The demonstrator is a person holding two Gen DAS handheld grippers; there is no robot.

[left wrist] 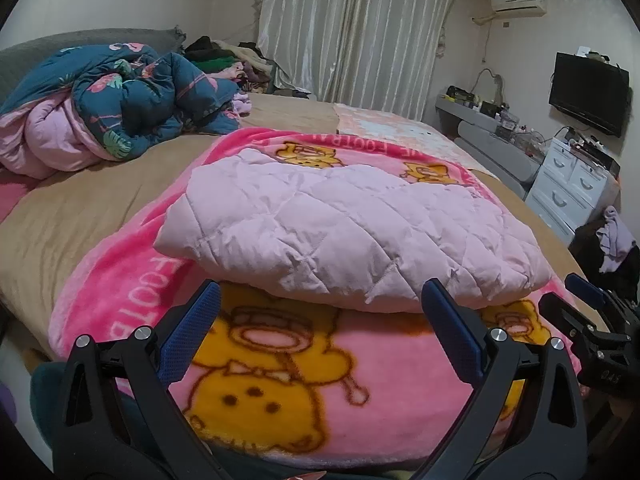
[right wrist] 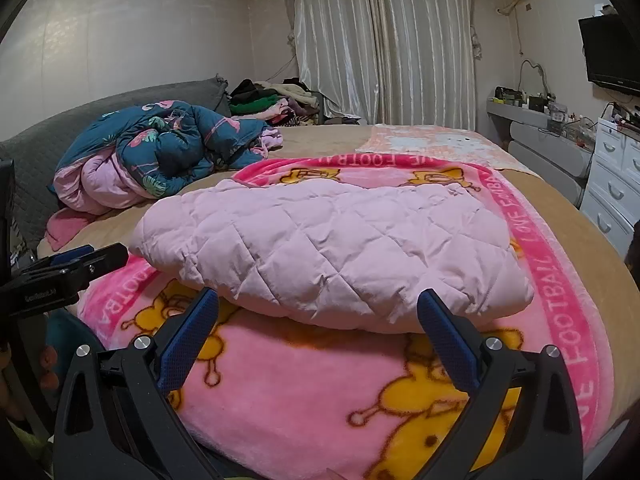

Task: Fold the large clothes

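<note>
Left wrist view: pale pink quilted padded garment [left wrist: 352, 236] lies folded on pink fleece bear-print blanket [left wrist: 280, 380], 12 o'clock of both grippers. Left gripper [left wrist: 320, 322] and right gripper [right wrist: 318, 326] released, empty. Looks puffy, light, slippery; take hold at near-edge corners.

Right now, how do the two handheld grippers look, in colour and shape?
The left gripper and the right gripper look alike: black plastic arms shaped like a clamp, silver round bolts, and flat blue finger pads with a fine dotted texture. No cables or sleeves show.
</note>
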